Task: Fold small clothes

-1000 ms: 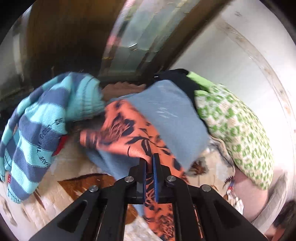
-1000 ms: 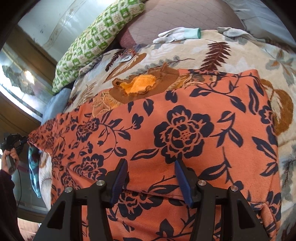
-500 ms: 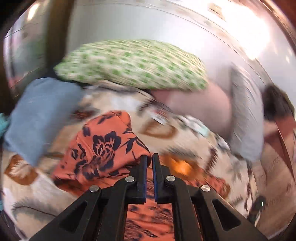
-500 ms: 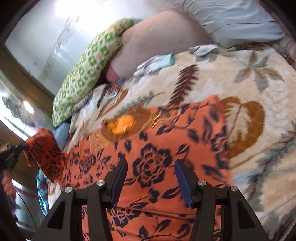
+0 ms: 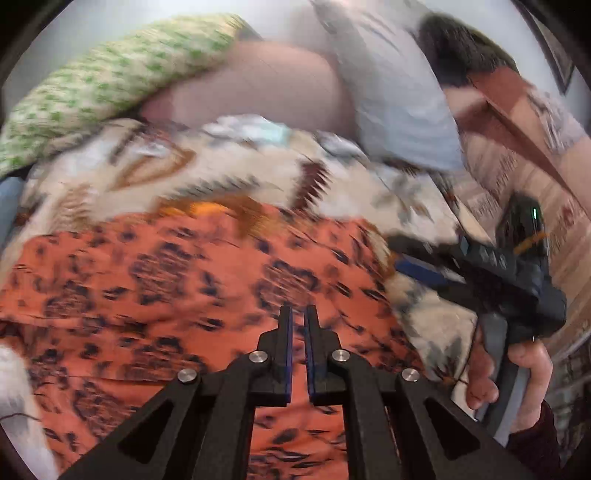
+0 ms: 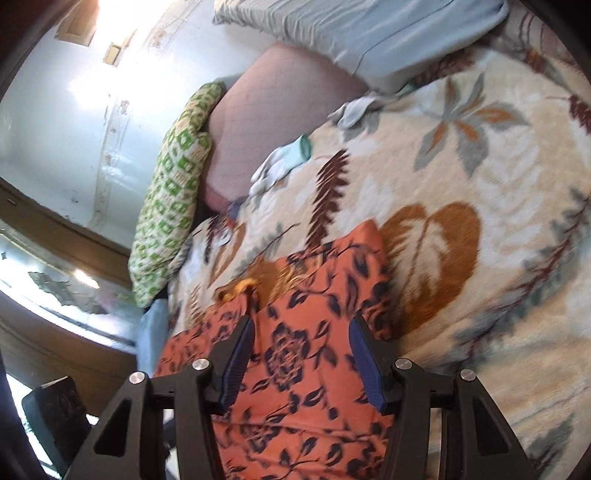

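An orange cloth with dark blue flowers [image 5: 177, 288] lies on a cream leaf-print blanket [image 5: 229, 173]. My left gripper [image 5: 297, 314] is over the cloth; its jaws stand almost together with a narrow gap, and I cannot tell whether cloth is pinched. The view is blurred. My right gripper [image 6: 301, 325] is open above the same cloth [image 6: 295, 369], near its far folded edge. It also shows in the left wrist view [image 5: 436, 266], held by a hand at the cloth's right side.
A green patterned pillow [image 6: 170, 199], a pink pillow [image 6: 273, 107] and a pale blue pillow [image 6: 369, 33] lie at the far end of the bed. A light glove [image 6: 284, 162] lies on the blanket [image 6: 480, 155]. A wall and window frame are at left.
My left gripper swung with the cloth edge from the clothes pile across over the cloth. The cloth now looks doubled and narrower. My right gripper stayed open and shifted toward the cloth's edge.
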A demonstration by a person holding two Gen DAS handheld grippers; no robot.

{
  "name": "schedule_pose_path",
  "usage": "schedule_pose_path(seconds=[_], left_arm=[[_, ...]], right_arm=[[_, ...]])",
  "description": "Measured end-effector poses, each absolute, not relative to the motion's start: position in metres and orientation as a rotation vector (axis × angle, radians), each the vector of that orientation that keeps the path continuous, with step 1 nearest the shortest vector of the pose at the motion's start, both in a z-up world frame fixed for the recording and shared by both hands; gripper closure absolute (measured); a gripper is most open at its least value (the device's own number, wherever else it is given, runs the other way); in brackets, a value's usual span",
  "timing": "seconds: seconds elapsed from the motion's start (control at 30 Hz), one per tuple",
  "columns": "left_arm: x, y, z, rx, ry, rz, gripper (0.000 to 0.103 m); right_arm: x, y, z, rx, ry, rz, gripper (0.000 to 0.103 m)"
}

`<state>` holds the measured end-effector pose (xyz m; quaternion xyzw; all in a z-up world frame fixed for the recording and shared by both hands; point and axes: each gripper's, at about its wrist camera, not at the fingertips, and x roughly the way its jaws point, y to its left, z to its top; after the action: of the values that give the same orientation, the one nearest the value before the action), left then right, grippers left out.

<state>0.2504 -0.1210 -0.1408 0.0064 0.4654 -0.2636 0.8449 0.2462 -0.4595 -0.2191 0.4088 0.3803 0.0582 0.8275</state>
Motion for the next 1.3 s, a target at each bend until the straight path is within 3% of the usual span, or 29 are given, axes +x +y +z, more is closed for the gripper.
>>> schedule_pose_path(seconds=[0.07,0.1,0.13,0.2,0.37,0.53,0.83,0.9,0.93,0.97,1.23,1.3], left_arm=[[0.261,-0.083,-0.130,0.026,0.894,-0.407,0.071],[0.266,-0.060,-0.127,0.057,0.849,-0.294,0.051],[0.269,-0.044,-0.126,0.076,0.807,-0.209,0.046],[0.276,-0.003,-0.129,0.101,0.732,-0.037,0.046],[0.293,0.064,-0.159,-0.058,0.744,0.119,0.046],[0.306,0.094,-0.187,-0.087,0.785,0.176,0.046],[0.310,0.116,-0.185,-0.149,0.779,0.173,0.046],[0.310,0.118,-0.185,-0.157,0.775,0.186,0.046],[0.311,0.119,-0.184,-0.160,0.772,0.191,0.046],[0.310,0.120,-0.183,-0.163,0.769,0.196,0.046],[0.300,0.116,-0.171,-0.136,0.718,0.207,0.046],[0.296,0.111,-0.169,-0.121,0.707,0.201,0.038]], right_arm=[[0.250,-0.441,-0.219,0.845,0.837,0.177,0.042],[0.252,-0.432,-0.219,0.836,0.848,0.215,0.042],[0.254,-0.423,-0.221,0.829,0.862,0.249,0.041],[0.263,-0.409,-0.226,0.846,0.889,0.291,0.041],[0.297,-0.375,-0.240,0.861,0.944,0.348,0.039],[0.346,-0.362,-0.255,0.841,0.970,0.350,0.039],[0.388,-0.339,-0.281,0.800,0.984,0.413,0.038],[0.386,-0.325,-0.275,0.739,0.985,0.424,0.056],[0.383,-0.319,-0.272,0.722,0.988,0.432,0.089],[0.380,-0.314,-0.268,0.715,0.983,0.428,0.097],[0.310,-0.338,-0.187,0.697,0.756,0.343,0.097],[0.282,-0.365,-0.169,0.711,0.698,0.277,0.097]])
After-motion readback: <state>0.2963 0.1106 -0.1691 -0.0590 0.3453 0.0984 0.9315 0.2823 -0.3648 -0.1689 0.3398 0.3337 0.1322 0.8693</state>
